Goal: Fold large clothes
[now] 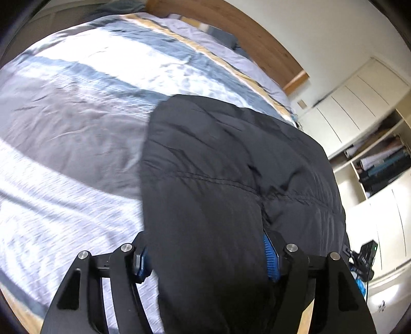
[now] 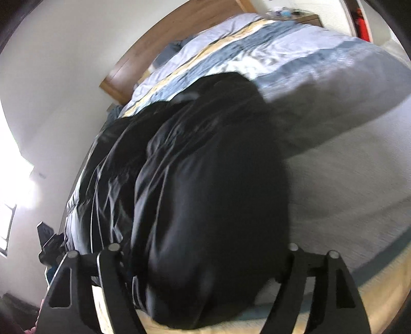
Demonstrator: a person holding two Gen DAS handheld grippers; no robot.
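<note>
A black padded jacket [image 1: 226, 159] lies folded over on the bed's striped duvet [image 1: 77, 115], with its near edge bulging toward both cameras. My left gripper [image 1: 206, 259] stands open astride that near edge. Its blue pads [image 1: 271, 257] sit on either side of the fabric, the right one against a crease. In the right wrist view the same jacket [image 2: 205, 167] fills the middle. My right gripper [image 2: 205, 269] is spread wide around its thick near fold, and the fingertips are mostly hidden by cloth.
A wooden headboard [image 1: 257, 38] closes the far end of the bed. White cupboards and open shelves [image 1: 380, 164] stand past the bed's right side. A bedside table [image 2: 303, 18] is at the far corner. Duvet [image 2: 346, 167] stretches out beside the jacket.
</note>
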